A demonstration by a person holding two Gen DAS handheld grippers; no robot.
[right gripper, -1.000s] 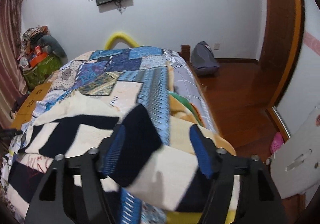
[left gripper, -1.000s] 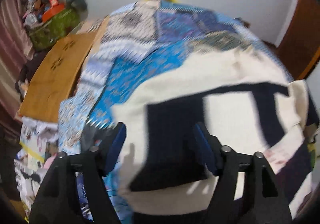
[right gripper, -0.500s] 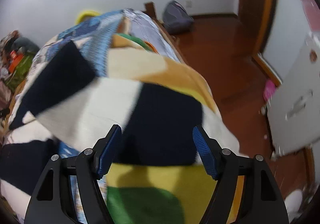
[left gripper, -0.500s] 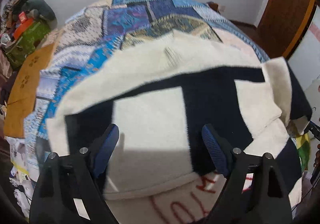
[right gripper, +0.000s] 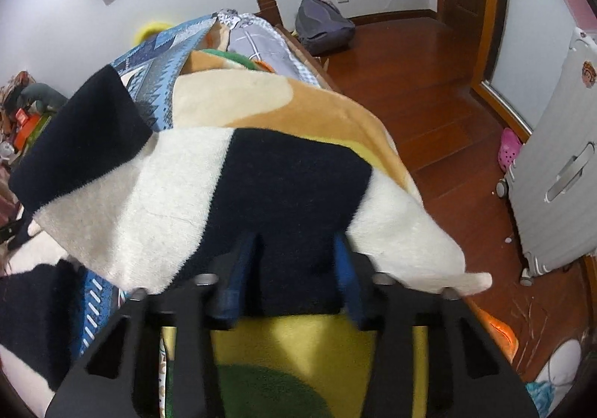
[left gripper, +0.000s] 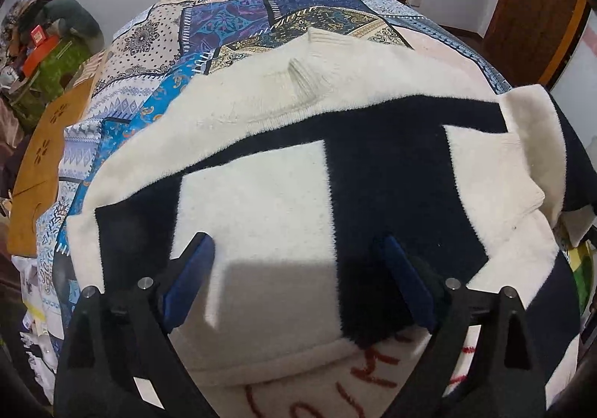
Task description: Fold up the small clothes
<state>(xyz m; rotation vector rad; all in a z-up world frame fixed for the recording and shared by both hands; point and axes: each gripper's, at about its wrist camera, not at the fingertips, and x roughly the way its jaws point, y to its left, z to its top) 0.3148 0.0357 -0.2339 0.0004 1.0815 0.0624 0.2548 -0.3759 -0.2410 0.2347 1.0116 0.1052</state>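
A cream and navy block-pattern sweater (left gripper: 261, 194) lies spread on a blue patchwork bedspread (left gripper: 238, 19), collar toward the far side. Its right sleeve (left gripper: 492, 172) is folded in over the body, and red lettering (left gripper: 373, 362) shows near the hem. My left gripper (left gripper: 294, 242) hovers close over the sweater's body; its jaws are opening, with nothing pinched between them. In the right wrist view the other sleeve (right gripper: 291, 187) hangs over the bed's side. My right gripper (right gripper: 293, 250) is closing on that sleeve's navy part, which bunches between the blue pads.
A tan and yellow fleece blanket (right gripper: 268, 101) covers the bed's right side. Beyond it is wooden floor (right gripper: 429, 82) with a grey backpack (right gripper: 321, 22), a pale suitcase (right gripper: 552, 175) and a pink shoe (right gripper: 509, 149). A brown board (left gripper: 41, 157) and cluttered bags (left gripper: 48, 45) flank the bed's left.
My left gripper swung right over the sweater's body and its jaws widened. My right gripper sank toward the bed's edge and its jaws closed in on the navy sleeve fabric.
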